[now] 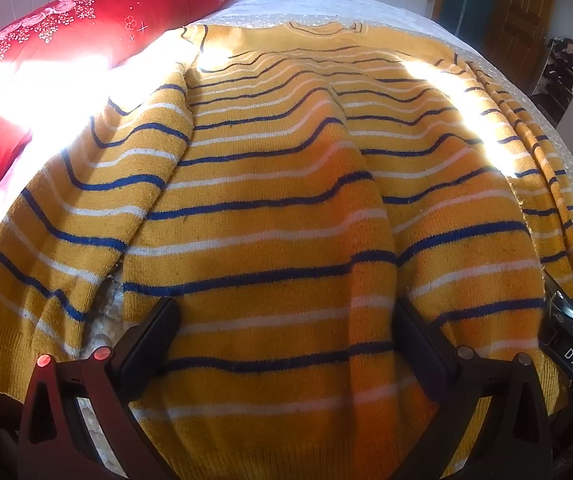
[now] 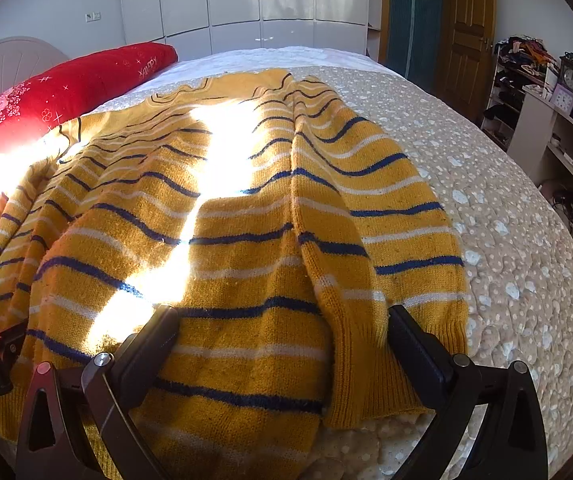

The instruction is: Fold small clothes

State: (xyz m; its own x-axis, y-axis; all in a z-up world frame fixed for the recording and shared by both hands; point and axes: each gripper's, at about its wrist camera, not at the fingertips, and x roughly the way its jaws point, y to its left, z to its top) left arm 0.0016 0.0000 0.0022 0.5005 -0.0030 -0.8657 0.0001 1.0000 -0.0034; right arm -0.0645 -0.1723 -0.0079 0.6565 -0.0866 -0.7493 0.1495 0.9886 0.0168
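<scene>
Nearest the lens, the left tongs (image 1: 286, 344) stand wide apart over the ribbed hem of a mustard-yellow knitted sweater with navy and white stripes (image 1: 270, 216), with cloth showing between the fingers and nothing pinched. At far left, a red embroidered quilt (image 1: 86, 20) lies along the edge of the bed, just beside the sweater's left sleeve (image 1: 58, 224), which runs down beside the body to a ribbed cuff. The sweater lies spread on the bed's beige dotted quilted cover (image 2: 506, 240), its long axis running away from the cameras: hem close by, neckline (image 1: 322, 28) pointing toward the far edge. Sunlight burns bright patches across the knit. Further right, the right tongs (image 2: 282, 344) are likewise parted, straddling the hem and the right sleeve (image 2: 366, 240), which is laid along the body with its cuff near the right finger. Beyond stand white glossy wardrobe doors (image 2: 246, 0) and a brown wooden door (image 2: 466, 40).
</scene>
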